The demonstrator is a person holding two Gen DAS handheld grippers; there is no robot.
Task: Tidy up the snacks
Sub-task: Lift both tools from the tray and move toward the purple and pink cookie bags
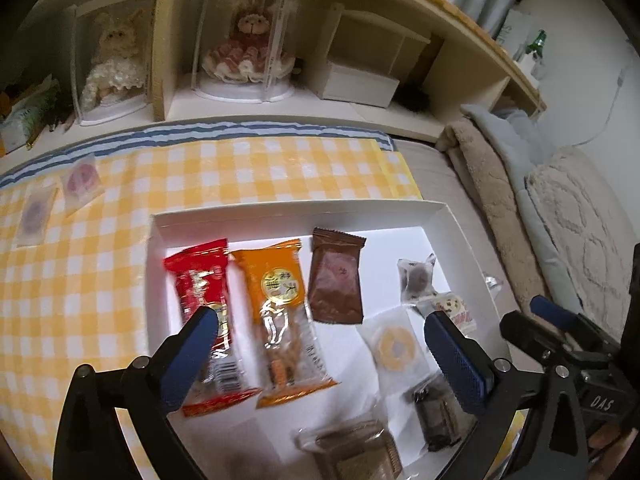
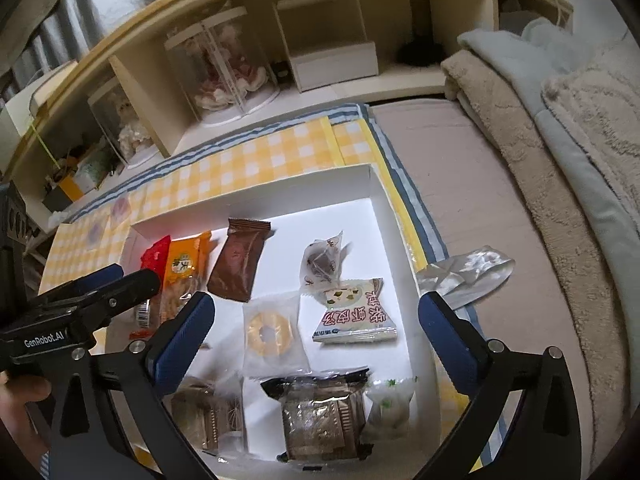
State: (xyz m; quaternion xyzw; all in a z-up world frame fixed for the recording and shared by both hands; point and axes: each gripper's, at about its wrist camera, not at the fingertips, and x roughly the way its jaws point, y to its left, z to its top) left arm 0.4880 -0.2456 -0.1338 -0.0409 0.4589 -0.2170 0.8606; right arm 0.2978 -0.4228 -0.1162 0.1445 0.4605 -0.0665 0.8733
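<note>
Snacks lie sorted in a white tray (image 1: 466,236).
Left gripper (image 1: 320,340) and right gripper (image 2: 314,320) hover above it, both spread wide and empty.

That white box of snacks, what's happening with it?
A person holds a gripper in each hand above the white box, sorting snacks. Both the left gripper and right gripper are open and empty. The red packet, orange packet and brown packet already lie side by side inside.

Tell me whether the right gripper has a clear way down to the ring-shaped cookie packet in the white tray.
Probably yes. The right gripper hangs over the ring cookie packet with jaws wide open and empty; nothing lies on top of the packet.
</note>
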